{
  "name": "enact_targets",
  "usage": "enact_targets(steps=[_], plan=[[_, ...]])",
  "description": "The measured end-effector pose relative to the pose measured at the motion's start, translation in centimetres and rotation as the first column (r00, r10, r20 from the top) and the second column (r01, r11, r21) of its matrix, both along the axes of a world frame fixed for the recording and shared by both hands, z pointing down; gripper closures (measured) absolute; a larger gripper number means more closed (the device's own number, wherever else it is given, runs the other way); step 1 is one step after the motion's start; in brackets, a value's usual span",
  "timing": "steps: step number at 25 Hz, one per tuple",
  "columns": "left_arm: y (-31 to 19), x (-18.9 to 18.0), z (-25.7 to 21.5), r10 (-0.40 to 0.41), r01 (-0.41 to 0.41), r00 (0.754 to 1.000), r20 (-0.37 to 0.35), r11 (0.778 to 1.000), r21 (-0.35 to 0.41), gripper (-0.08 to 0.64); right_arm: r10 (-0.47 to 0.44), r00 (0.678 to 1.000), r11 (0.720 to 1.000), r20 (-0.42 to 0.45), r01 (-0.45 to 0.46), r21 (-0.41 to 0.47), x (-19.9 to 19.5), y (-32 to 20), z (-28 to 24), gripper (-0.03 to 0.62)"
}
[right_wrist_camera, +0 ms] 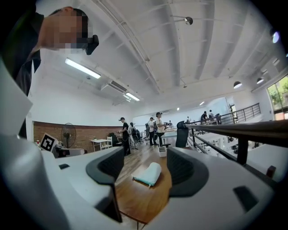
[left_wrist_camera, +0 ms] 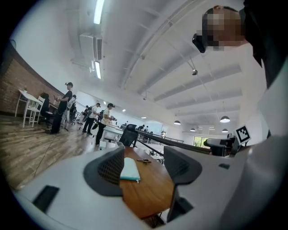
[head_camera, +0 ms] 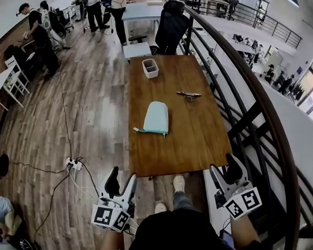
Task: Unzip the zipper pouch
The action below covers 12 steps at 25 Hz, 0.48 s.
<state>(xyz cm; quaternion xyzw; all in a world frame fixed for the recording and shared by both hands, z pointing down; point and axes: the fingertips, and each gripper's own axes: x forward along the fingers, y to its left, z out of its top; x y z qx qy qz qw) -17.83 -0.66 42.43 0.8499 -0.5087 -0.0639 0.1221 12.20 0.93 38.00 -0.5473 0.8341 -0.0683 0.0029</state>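
Pouch: zipper pouch, mid table, nearer its left edge; judged soft, light, likely to slide.
Hold: you pin one corner of its near edge and pinch the slider.
Grippers: left gripper and right gripper both spread, empty.

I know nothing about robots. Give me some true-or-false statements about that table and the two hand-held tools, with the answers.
1. The pouch lies flat on the table. True.
2. The left tool is clamped on the pouch. False: its jaws stand apart with nothing between them, and it is short of the table's near edge.
3. A small box stands near the table's far end. True.
4. The right tool is shut. False: it is open and empty.
5. The pouch sits inside the box. False: the two are apart, and the pouch is near the middle of the table.
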Motion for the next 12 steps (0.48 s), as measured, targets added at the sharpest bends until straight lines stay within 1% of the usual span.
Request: enact_targets(steps=[4,7,10,12], plan=[[-0.8,-1.5,0.0,-0.072,0.072,0.997,0.023,0.997,-0.007,0.290,-0.059,0.998,0.998,-0.004,0.059,-0.017,-0.8,-3.2,1.0,0.310],[-2.2,-2.2,-0.2,-0.124,0.124,0.991,0.049,0.992,0.001,0.290,-0.095,0.995,0.995,0.005,0.095,-0.006,-1.1,-6.2,1.3,0.316],[-3.9,-2.2,-0.4,-0.165,0.166,0.984,0.060,0.986,0.003,0.290,-0.140,0.990,0.990,0.026,0.140,-0.002,-1.1,-9.1,1.4,0.319],[-4.9,-1.5,-0.4,-0.170,0.171,0.983,0.061,0.985,-0.003,0.290,-0.160,0.987,0.987,0.036,0.160,-0.004,-0.7,-10.8,1.7,0.321]])
